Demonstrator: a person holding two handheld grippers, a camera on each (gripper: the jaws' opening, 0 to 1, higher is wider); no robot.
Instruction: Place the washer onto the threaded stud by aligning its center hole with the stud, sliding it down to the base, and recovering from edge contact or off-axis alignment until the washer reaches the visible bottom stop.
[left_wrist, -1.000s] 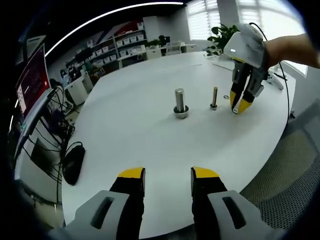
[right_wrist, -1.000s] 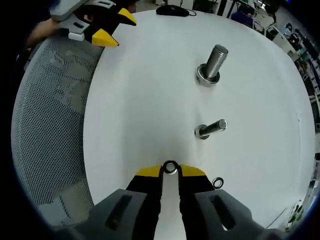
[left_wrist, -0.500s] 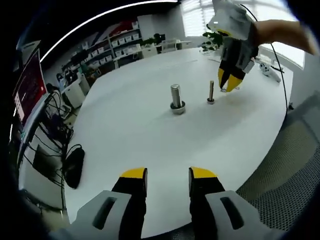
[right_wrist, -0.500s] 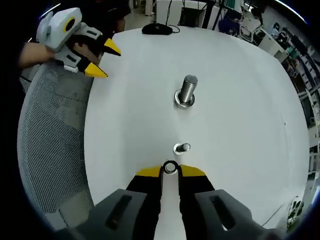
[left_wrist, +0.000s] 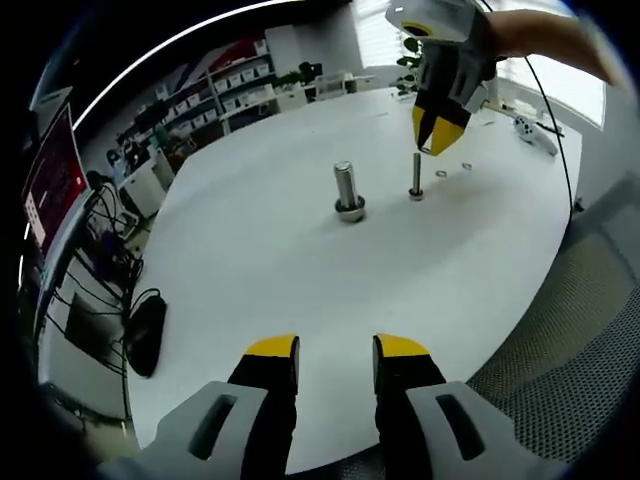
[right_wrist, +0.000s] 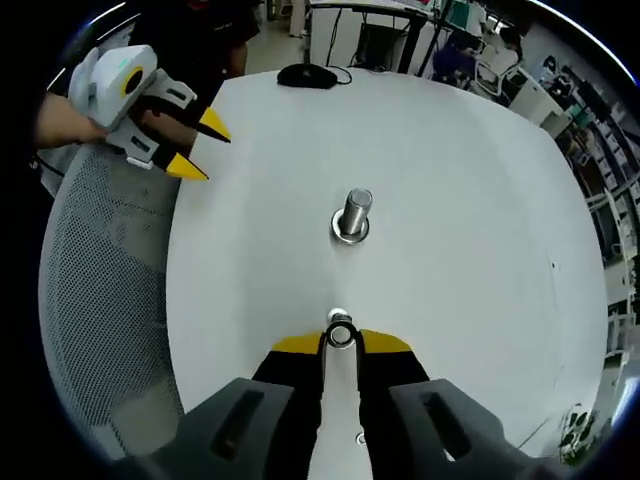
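Looking along the left gripper, its yellow-tipped jaws stand spread at the bottom of the frame with nothing between them, over the near edge of the white counter. Near the upper centre stands a thick bolt on its base, and just to its right the thin threaded stud. The right gripper hangs directly above and slightly right of the stud, held by a hand at the upper right. A spare washer lies on the counter right of the stud. A black mouse sits at the left edge, with shelves and a monitor beyond.

In the right gripper view, the right gripper pinches the washer between its tips at lower centre, and the stud's top shows just above it. The thick bolt stands at centre. The left gripper sits at the upper left, jaws apart, above a mesh chair.
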